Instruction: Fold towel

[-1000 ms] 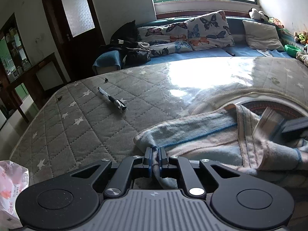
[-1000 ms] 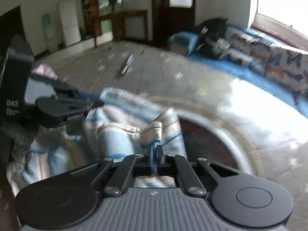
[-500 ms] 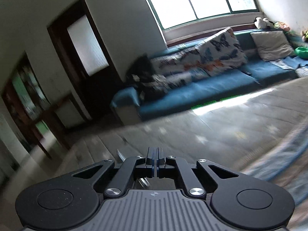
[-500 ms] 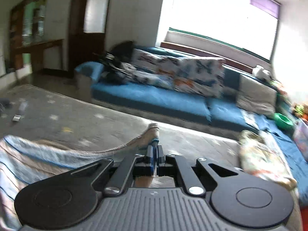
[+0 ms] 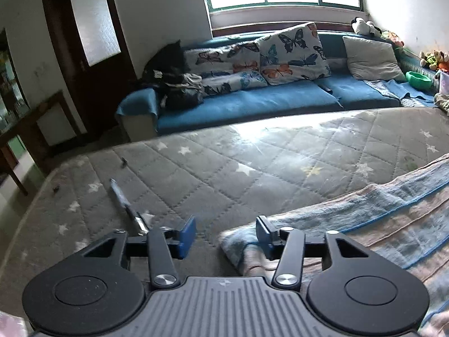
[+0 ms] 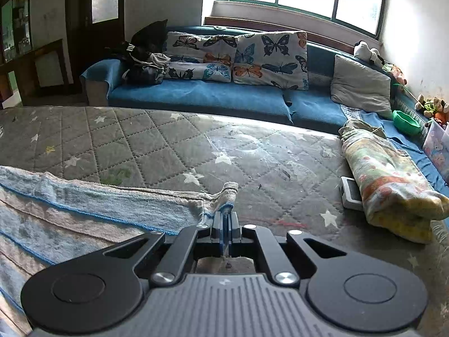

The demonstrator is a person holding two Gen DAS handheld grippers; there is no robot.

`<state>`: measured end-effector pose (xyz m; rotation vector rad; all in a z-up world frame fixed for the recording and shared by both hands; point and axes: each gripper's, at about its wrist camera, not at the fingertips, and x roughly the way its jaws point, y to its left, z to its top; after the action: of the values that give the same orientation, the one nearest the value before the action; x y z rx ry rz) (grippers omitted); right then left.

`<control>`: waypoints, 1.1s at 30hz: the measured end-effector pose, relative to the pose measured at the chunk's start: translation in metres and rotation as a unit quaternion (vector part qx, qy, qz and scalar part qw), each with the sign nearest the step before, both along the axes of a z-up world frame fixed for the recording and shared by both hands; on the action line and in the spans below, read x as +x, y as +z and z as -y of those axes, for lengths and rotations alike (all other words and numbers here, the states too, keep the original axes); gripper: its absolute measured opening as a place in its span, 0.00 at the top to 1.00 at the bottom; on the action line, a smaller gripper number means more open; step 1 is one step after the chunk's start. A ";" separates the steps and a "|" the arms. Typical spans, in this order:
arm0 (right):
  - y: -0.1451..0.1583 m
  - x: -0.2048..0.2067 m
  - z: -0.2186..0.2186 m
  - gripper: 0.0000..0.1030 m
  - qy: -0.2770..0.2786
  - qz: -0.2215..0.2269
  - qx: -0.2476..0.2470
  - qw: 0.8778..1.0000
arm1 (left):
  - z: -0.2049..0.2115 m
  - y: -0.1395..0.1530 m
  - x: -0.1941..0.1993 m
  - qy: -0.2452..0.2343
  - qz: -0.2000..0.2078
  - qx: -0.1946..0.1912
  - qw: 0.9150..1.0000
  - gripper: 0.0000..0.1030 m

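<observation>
The towel [image 5: 364, 219] is pale blue and pink with blue stripes and lies spread on a grey quilted mattress [image 5: 252, 163]. In the left wrist view its left corner lies under my left gripper [image 5: 226, 231], whose jaws are opening; the pads [image 5: 188, 231] press on nothing. In the right wrist view the towel [image 6: 84, 213] stretches off to the left, and my right gripper [image 6: 224, 220] is shut on its right corner, which pokes up past the fingertips.
A pen [image 5: 126, 205] lies on the mattress just left of the left gripper. A folded flowery blanket [image 6: 387, 177] and a small white device [image 6: 350, 193] lie on the mattress at the right. A blue sofa [image 6: 224, 95] with butterfly cushions runs behind.
The towel was bunched with both grippers shut on it; now it lies stretched out flat. The left gripper has opened and let go of its corner. The right gripper swung round and still holds its corner.
</observation>
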<state>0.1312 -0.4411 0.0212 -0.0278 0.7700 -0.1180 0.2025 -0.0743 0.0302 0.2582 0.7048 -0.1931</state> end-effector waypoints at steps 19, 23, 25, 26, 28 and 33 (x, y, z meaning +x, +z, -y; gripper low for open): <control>0.029 -0.004 -0.007 0.96 -0.018 0.086 -0.003 0.996 | -0.005 0.029 0.006 0.018 0.096 -0.021 0.995 0.97; 0.021 0.005 0.001 0.92 -0.023 0.055 0.023 0.998 | -0.004 0.012 0.027 0.044 0.076 0.014 0.996 0.92; 0.022 -0.005 0.006 0.88 -0.020 0.045 0.034 0.998 | -0.012 0.006 0.025 0.054 0.062 0.015 0.996 0.92; 0.023 -0.011 0.008 0.86 -0.015 0.036 0.031 0.999 | -0.017 0.004 0.021 0.057 0.058 0.015 0.997 0.92; 0.022 -0.030 0.012 0.65 -0.018 0.025 0.020 0.999 | -0.027 0.005 0.005 0.053 0.049 0.006 0.997 0.88; 0.020 -0.085 0.026 0.61 -0.040 -0.006 0.068 0.997 | -0.041 0.005 -0.054 0.010 0.031 -0.019 0.999 0.79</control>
<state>0.0463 -0.4676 0.0407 0.1306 0.7898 -0.1413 0.1484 -0.0335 0.0351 0.2195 0.6415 -0.1787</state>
